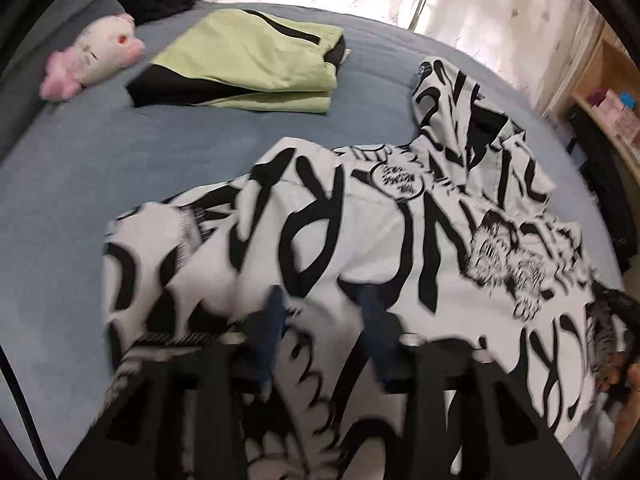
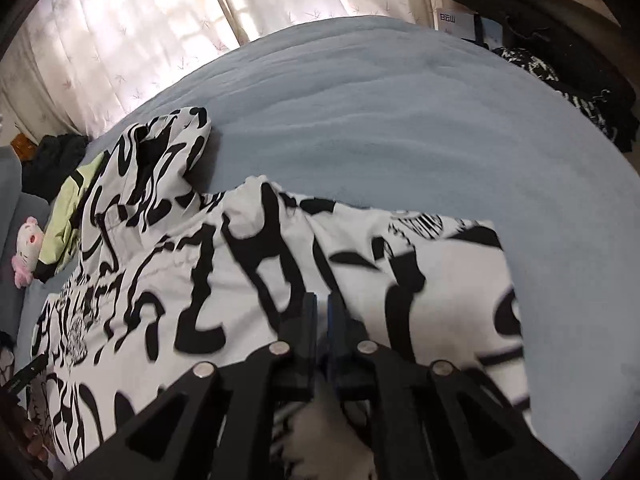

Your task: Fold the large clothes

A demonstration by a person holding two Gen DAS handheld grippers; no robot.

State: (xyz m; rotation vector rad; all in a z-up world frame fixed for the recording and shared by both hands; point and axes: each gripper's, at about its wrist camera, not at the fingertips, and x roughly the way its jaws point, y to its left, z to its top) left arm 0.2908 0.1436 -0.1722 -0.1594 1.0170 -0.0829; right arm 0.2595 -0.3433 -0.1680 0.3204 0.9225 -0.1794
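1. White-black printed hoodie (image 1: 360, 240) lies spread on blue bed (image 1: 120, 160)
2. L view only: left gripper (image 1: 320, 312) jaws apart over fabric; whole folded green garment (image 1: 248, 64)
3. R view: right gripper (image 2: 322, 320) jaws nearly closed; can't tell if pinching hoodie

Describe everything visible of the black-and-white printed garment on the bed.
The black-and-white hooded garment is white fabric covered in bold black lettering and graphics, with a round badge print near the chest. It lies partly spread on the blue bed cover, its hood bunched toward the curtains. The left hand-held gripper stands open over its near edge; the right hand-held gripper is almost shut, with fabric seemingly pinched between its fingers.
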